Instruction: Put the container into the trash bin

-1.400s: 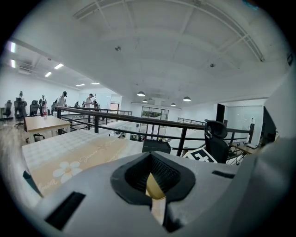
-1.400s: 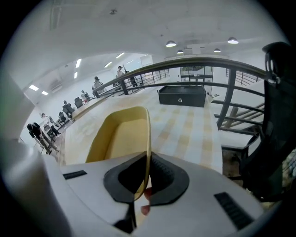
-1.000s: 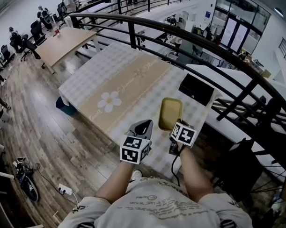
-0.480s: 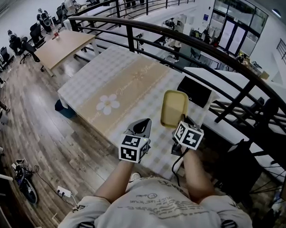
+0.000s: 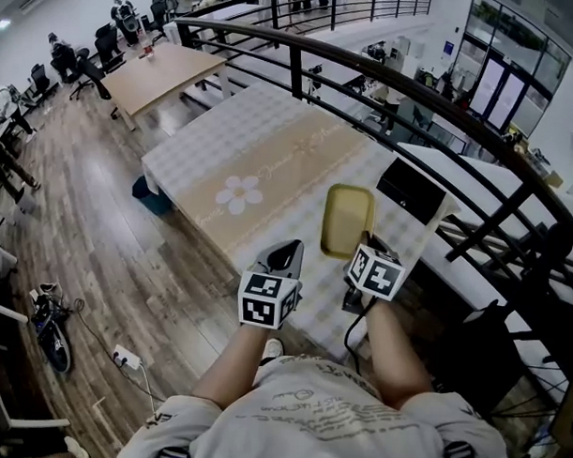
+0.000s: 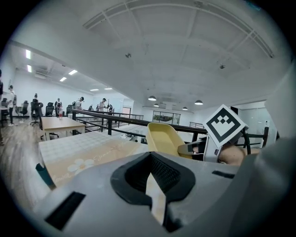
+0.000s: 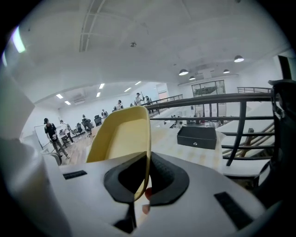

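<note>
The right gripper [image 7: 145, 159] had its jaws pinched tight on the thin rim of the yellow container [image 7: 122, 136], which stood tilted up on end above them with its hollow side facing left. The left gripper [image 6: 150, 162] had its jaws drawn together with nothing between them. In the head view the container [image 5: 348, 219] hung in the air over the near right part of the checked table [image 5: 270, 166] (a daisy was printed on its cloth). A black box [image 5: 414, 190] sat on the table further back, and a dark railing [image 5: 441, 107] curved past behind it.
</note>
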A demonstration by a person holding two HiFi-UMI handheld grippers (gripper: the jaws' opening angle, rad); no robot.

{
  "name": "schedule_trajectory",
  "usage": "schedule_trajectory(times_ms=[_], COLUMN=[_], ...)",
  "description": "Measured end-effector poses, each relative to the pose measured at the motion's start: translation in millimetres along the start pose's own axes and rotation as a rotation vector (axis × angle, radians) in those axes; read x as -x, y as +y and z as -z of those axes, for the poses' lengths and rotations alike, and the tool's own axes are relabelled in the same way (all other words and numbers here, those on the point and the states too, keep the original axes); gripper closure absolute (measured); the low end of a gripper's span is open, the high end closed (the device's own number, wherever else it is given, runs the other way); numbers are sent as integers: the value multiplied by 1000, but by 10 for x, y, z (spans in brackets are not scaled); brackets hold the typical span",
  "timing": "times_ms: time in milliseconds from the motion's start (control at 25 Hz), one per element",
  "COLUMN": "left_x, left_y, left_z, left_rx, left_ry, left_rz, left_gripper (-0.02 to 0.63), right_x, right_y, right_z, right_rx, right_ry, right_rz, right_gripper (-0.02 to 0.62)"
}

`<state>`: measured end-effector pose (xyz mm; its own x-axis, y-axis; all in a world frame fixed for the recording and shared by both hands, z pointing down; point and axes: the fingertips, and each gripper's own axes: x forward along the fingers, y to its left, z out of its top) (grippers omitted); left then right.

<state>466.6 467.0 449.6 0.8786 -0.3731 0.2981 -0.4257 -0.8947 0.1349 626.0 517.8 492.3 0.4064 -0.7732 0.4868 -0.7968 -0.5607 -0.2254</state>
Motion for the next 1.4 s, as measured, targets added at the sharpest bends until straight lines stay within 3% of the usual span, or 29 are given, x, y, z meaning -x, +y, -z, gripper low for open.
schedule_trajectory(times_ms=[440,720,960,1400], left_x=[1227,2007,2427,2828], left_y=[864,1317,1617,2099], left_z=[311,557,713,703], left_rx=[115,185,210,218], left_ry=[-50,-82,-89,-115], left_rz=[-385,-568,-634,-665], left_gripper=[601,601,601,601], right_x=[-157,-61,-5,-44], right_y=[1665,2649,3212,3784], right_z=[432,801,1027,1162], right_rx=[168,256,275,298], right_ry=[99,149,177,178], right_rz=[-338,-503,-572,-574], right_gripper=[592,592,591,591])
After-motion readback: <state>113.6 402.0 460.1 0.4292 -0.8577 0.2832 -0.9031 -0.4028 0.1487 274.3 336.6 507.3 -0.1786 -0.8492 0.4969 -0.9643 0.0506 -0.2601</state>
